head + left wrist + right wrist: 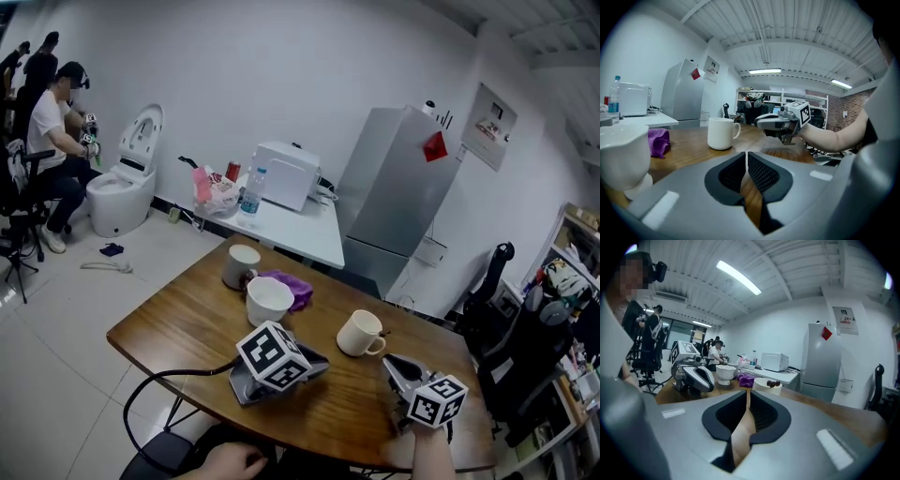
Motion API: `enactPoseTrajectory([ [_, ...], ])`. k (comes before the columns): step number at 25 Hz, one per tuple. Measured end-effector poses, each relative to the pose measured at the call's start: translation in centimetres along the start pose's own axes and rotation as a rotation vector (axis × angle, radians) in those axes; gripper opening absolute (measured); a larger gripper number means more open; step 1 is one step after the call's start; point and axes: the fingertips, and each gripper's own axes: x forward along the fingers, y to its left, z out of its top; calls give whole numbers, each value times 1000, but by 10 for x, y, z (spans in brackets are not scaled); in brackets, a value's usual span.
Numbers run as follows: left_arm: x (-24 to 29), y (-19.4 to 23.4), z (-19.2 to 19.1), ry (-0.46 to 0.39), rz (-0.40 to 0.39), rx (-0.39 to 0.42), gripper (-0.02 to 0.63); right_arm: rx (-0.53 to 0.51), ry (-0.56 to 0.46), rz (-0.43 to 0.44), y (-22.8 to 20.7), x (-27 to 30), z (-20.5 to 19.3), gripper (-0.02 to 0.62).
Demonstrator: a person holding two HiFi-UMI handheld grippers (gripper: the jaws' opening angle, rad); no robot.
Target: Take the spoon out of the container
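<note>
A: State of the two grippers?

B: The left gripper (746,157) is clenched tip to tip. Nothing sits between the jaws, only wood grain below them. It lies low on the tabletop (178,328) at the near left, nose pointing right. The right gripper (747,394) is likewise closed and empty, held above the near right edge.

A: Why closed?

B: My judgement is that neither is at work yet. The left one reads as parked, out of the way. The right one is raised and aimed across the tabletop, so it looks the likelier to make the pick. It would have to open before reaching in.

A: Where is the spoon (774,383)?

B: It is in the cream mug (359,333), right of the tabletop's middle. Only a dark end shows above the rim in the right gripper view, and the rest is hidden inside. I take that end for the handle, but it is too small to be sure.

A: Relative to the gripper?

B: The mug stands near the right gripper's nose, to its far left, apart and not touching. In that gripper's own view it sits almost dead ahead, slightly right of the jaw line. From the left gripper it lies ahead and a little left.

A: Anything else nearby?

B: A white bowl (269,300), a purple cloth (298,286) and a second mug (241,266) sit at the far left. None of them blocks the approach.
</note>
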Motion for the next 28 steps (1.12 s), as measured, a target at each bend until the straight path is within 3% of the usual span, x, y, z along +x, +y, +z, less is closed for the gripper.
enactPoseTrajectory([
  [7, 0, -2, -1, -2, -1, 5, 23, -221, 104, -130, -21, 7, 10, 38],
  [19, -1, -1, 0, 0, 3, 3, 23, -857, 349, -237, -21, 39, 24, 75],
  [28, -2, -1, 0, -1, 1, 2, 23, -1059, 473, -274, -27, 45, 10, 86],
])
